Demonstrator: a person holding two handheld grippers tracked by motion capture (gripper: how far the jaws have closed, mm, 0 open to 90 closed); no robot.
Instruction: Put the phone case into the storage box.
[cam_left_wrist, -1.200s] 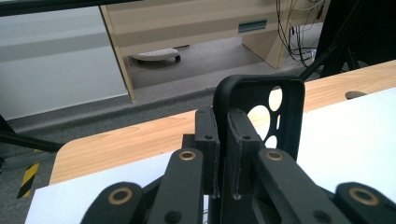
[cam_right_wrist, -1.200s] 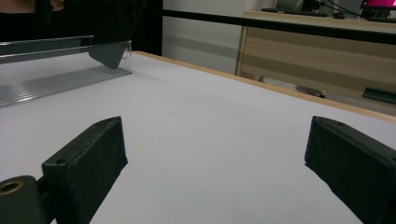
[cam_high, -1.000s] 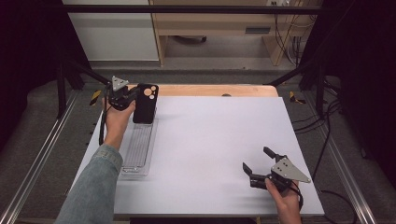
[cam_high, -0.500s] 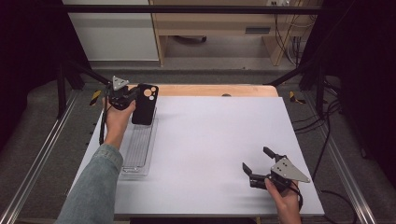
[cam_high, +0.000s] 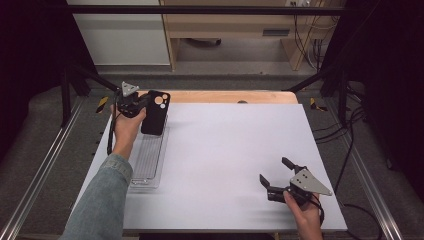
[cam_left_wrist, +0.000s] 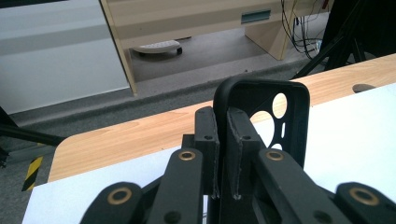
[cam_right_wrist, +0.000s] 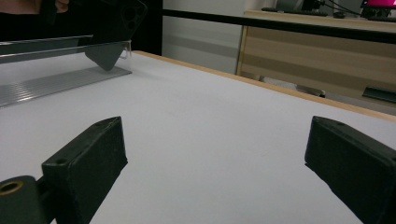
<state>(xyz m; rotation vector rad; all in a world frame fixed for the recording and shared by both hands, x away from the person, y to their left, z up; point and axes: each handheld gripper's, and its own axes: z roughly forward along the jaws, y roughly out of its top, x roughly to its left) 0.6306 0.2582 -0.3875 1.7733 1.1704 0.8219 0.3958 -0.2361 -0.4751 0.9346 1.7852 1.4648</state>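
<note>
**A thin phone case pinched by one edge, above the clear tray**

The left gripper (cam_high: 141, 102) has its jaws pressed together on the side wall of a black phone case (cam_high: 155, 113), which hangs over the far end of the clear tray (cam_high: 145, 172). In the left gripper view the two pads clamp the case's (cam_left_wrist: 268, 116) rim from inside and outside, and the camera cut-outs sit just beyond the grip. The case looks tilted, its lower corner close to the tray's floor; from the right gripper view that corner (cam_right_wrist: 106, 58) seems to touch or nearly touch the tray (cam_right_wrist: 56, 79), though the angle is too low to be sure.

The case is judged light, so weight is no worry. It is a hollow shell with thin walls, probably a little bendy, so a hold on one wall lets the rest sag or swing. The smooth back could slide between pads, while the raised rim gives them something to bite. The fairest place to take hold is the long side wall, near the middle, away from the cut-outs where the wall is weakest. A firm squeeze is unlikely to crack it but may bow it.

The right gripper (cam_high: 274, 179) rests well away from the tray, at the near right of the white table (cam_high: 235, 150), jaws spread wide with nothing between them.
</note>
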